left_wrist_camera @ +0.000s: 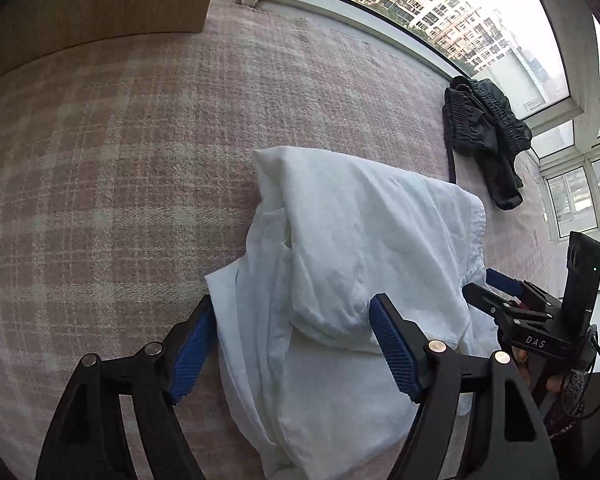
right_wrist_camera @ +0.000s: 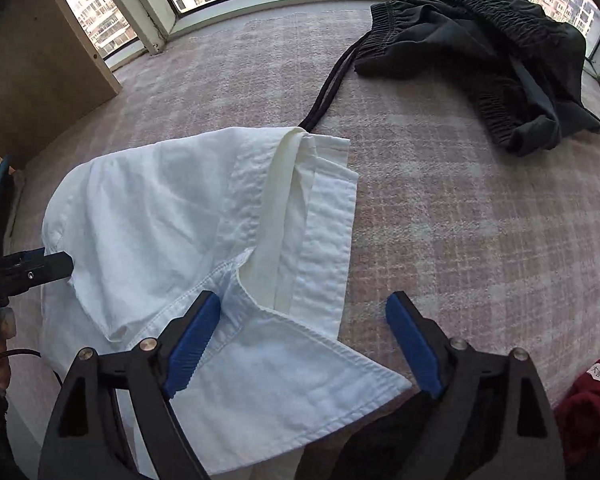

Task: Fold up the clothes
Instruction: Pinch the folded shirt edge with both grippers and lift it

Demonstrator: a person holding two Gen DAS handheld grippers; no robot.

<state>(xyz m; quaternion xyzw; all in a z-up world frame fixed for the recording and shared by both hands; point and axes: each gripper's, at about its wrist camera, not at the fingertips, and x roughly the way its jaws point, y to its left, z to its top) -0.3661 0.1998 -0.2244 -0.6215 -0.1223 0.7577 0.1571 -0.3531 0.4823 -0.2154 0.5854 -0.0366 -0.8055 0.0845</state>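
A white shirt [left_wrist_camera: 360,220] lies partly folded on the pink plaid bedspread [left_wrist_camera: 140,160]. My left gripper [left_wrist_camera: 292,312] hangs open over the shirt's near end, one pad at its left edge and the other resting above the cloth. In the right wrist view the shirt [right_wrist_camera: 160,200] shows its collar and a folded corner. My right gripper [right_wrist_camera: 304,308] stands open there, its left pad by the collar and its right pad over bare bedspread [right_wrist_camera: 480,240]. Neither gripper pinches any cloth. The right gripper [left_wrist_camera: 484,284] also shows at the shirt's right side.
A black garment [right_wrist_camera: 480,48] with a long drawstring [right_wrist_camera: 328,80] lies crumpled beyond the shirt, near the window. A red garment [right_wrist_camera: 592,400] sits at the lower right. A wooden panel [right_wrist_camera: 32,72] stands at the left. A finger of the left gripper [right_wrist_camera: 56,264] reaches in from the left.
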